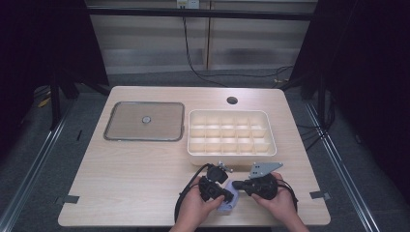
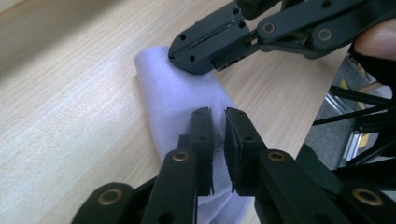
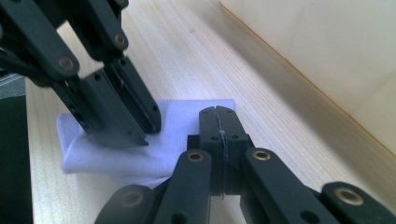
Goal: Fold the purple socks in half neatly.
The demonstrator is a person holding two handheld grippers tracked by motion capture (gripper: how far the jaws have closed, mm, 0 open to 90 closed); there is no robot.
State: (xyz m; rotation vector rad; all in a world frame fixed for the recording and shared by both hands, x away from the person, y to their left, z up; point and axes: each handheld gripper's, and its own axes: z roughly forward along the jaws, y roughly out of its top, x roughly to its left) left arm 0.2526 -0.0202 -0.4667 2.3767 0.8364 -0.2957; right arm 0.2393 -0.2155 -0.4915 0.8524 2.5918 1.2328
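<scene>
A: Start at the left of the tabletop (image 1: 135,164). What's there?

B: A flat lidded tray (image 1: 144,121) with a small knob at its middle. Right of it sits a white divided box (image 1: 231,132), its compartments looking empty. Both lie well apart from the work.

A: And near the front edge?

B: A pale lilac cloth (image 1: 230,199), folded or rolled, lying on the wood between the two hands. The left tongs (image 2: 217,140) have their jaws drawn narrow with a fold of the cloth pinched between them. The right tongs (image 3: 217,122) are pressed fully together at the cloth's edge; a thin pale line runs down the seam between the jaws, which may be fabric, but I cannot say for sure that they hold it.

A: What could go wrong from here?

B: My guess: both grips sit on thin fabric near an edge. If the hands pull apart or lift unevenly, the cloth could slide out of one pair of jaws and the fold would fall open. It also lies close to the front edge, so a dropped end might slip off.

A: Any brand, label or writing?

B: None that I can read anywhere.
</scene>
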